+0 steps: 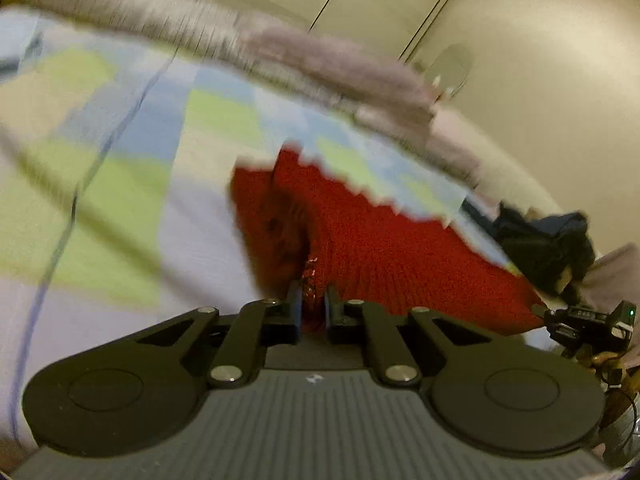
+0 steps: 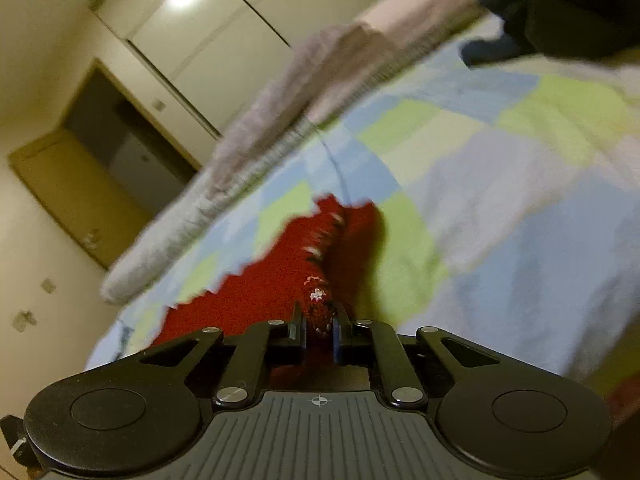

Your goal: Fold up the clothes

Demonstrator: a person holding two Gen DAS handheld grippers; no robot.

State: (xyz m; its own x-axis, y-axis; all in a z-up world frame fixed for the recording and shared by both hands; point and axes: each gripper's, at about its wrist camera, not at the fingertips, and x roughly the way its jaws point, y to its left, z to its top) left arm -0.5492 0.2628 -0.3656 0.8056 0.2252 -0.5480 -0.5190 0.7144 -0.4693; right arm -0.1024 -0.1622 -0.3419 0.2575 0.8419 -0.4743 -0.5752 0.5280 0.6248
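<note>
Both the left tool point(image 1: 313, 304) and the right tool point(image 2: 319, 322) pinch an edge of a red knitted garment point(image 1: 392, 248) lying at lower centre on a checked bedspread point(image 1: 120, 184).

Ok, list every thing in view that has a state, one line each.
left tongs: shut on the red knit garment's edge.
right tongs: shut on the red knit garment's edge.
red knit garment: spread on the bed, partly doubled over, held at two points.
checked bedcover: laid flat.
grey blanket: bunched along the bed's far edge.
dark clothes: crumpled, unfolded.
door: open.
</note>
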